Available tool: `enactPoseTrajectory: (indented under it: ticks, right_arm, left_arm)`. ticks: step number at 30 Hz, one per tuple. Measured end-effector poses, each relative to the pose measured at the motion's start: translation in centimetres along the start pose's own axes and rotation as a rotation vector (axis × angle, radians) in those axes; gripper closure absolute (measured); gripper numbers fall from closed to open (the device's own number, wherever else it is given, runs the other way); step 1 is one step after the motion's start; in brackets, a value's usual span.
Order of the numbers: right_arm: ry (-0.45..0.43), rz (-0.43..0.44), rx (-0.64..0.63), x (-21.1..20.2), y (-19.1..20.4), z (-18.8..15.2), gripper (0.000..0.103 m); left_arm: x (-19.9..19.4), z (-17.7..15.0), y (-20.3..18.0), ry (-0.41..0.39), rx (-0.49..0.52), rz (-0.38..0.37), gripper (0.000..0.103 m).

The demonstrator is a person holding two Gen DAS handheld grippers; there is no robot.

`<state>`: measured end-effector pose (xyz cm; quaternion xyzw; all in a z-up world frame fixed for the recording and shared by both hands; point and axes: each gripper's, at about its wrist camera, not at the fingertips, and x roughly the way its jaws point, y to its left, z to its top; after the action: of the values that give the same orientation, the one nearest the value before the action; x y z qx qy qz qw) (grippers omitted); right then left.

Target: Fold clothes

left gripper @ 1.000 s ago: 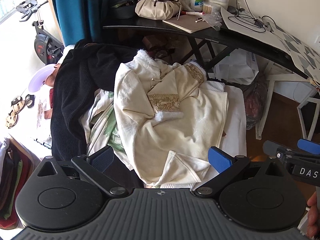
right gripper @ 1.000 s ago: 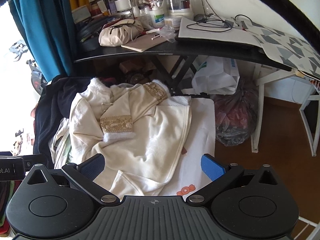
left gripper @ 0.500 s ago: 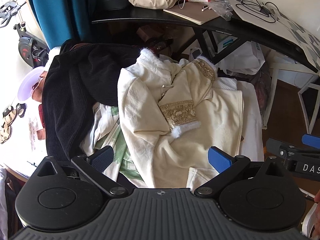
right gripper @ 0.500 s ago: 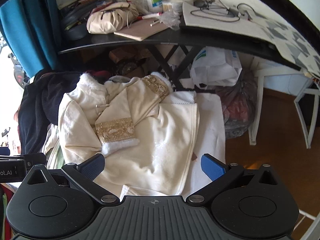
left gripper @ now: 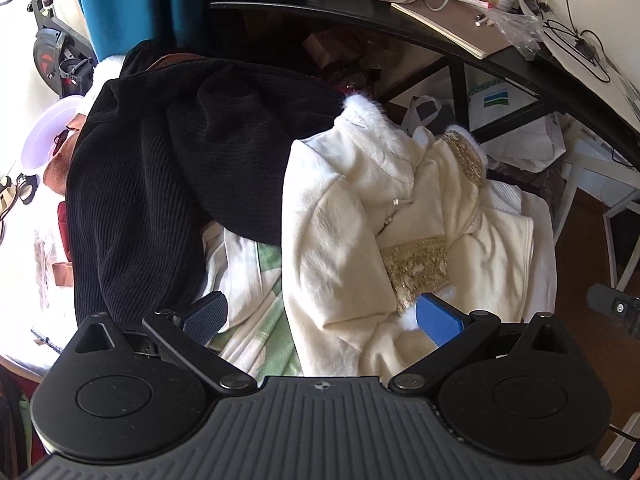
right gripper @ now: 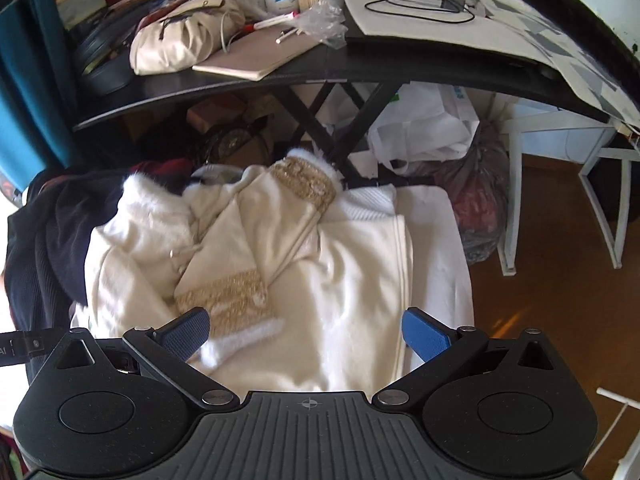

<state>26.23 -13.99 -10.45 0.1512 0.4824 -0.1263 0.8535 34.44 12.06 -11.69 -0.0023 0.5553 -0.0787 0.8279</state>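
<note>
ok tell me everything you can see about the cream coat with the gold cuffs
The cream coat lies face up on the pile, soft and fleecy-looking, with a white fur collar and gold embroidered cuffs edged in white fur. Both sleeves are folded across its front. Small metal clasps show down the chest. A black ribbed garment lies against its collar side, with a white and green cloth underneath. Both grippers hover open over it.
</note>
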Motion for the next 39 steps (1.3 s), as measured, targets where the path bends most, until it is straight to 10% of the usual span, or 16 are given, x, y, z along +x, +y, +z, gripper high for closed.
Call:
enactPoseTrajectory:
  ticks: [11,23,30,39]
  right_arm:
    - [0.009,0.131,-0.1,13.2,1.9,0.7,0.001]
    - [0.085,0.255,-0.196,25.4,6.9,3.4,0.002]
    - [0.131,0.378,-0.162,23.1,3.9,3.8,0.096]
    - [0.193,0.076,0.059,17.8,-9.2,0.2,0.097]
  left_arm:
    - [11.9,2.3,-0.1,0.141,0.044,0.078,0.001]
    - [12.9,2.0,0.8,0.12,-0.135,0.047,0.001]
    - [13.3,1.9,-0.2,0.133,-0.105,0.09,0.001]
    - [13.1,1.6,-0.6,0.135,-0.082,0.035,0.001]
